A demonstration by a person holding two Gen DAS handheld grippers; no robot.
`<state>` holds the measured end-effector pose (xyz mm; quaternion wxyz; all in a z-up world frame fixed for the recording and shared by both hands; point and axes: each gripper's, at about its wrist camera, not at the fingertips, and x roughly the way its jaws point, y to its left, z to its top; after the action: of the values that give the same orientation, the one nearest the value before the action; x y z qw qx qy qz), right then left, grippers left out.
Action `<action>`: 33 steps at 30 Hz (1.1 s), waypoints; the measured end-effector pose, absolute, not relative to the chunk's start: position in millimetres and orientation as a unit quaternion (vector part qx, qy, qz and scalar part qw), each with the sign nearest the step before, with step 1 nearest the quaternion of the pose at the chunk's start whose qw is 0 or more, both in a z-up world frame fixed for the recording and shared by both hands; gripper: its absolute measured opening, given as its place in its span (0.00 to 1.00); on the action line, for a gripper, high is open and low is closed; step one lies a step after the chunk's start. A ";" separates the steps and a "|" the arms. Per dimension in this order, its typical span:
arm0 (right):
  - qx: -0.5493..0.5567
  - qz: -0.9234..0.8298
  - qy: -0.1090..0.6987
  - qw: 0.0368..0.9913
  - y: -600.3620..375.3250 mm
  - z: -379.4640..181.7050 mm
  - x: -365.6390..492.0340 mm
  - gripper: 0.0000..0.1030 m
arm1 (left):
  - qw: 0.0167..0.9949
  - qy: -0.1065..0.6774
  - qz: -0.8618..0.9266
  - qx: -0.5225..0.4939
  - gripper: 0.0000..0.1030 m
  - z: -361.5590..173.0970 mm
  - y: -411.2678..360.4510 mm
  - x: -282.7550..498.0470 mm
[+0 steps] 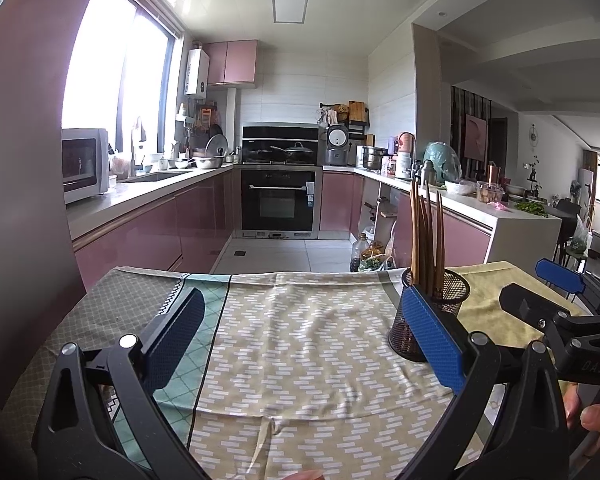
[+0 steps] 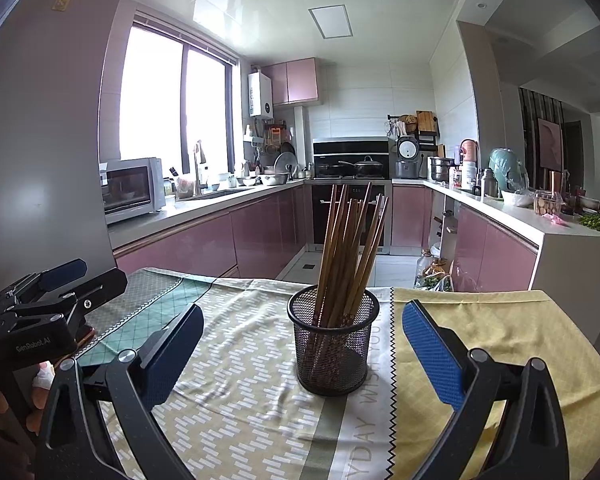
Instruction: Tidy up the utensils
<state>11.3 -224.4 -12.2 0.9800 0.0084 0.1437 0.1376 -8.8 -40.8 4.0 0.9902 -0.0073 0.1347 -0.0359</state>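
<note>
1. Left gripper [image 1: 304,332]: jaws spread wide, holding nothing, above the patterned tablecloth [image 1: 300,344].
2. Right gripper [image 2: 304,344]: jaws likewise spread, empty, flanking the mesh holder [image 2: 334,350] without touching it.
3. Chopsticks [image 2: 350,248]: a bundle standing tilted inside the mesh holder, which sits upright on the tablecloth.

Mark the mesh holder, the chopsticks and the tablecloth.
mesh holder [image 2: 333,354]: right wrist view, front wall.
chopsticks [image 2: 346,240]: right wrist view, shafts above the rim.
tablecloth [image 2: 236,392]: right wrist view, bare patterned patch.
</note>
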 end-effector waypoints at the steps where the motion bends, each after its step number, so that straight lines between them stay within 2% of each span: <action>1: 0.009 0.138 0.144 0.980 -224.5 -12.1 11.3 0.94 | 0.990 0.134 -0.036 -0.007 0.94 3.9 -40.8 -9.0; 33: 0.012 0.136 0.141 0.981 -226.7 -13.1 10.1 0.94 | 0.991 0.128 -0.026 -0.005 0.94 4.2 -41.9 -8.2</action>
<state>10.1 -226.7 -13.1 0.9806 0.0124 0.1407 0.1362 -8.2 -41.9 4.2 0.9915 -0.0054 0.1275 -0.0265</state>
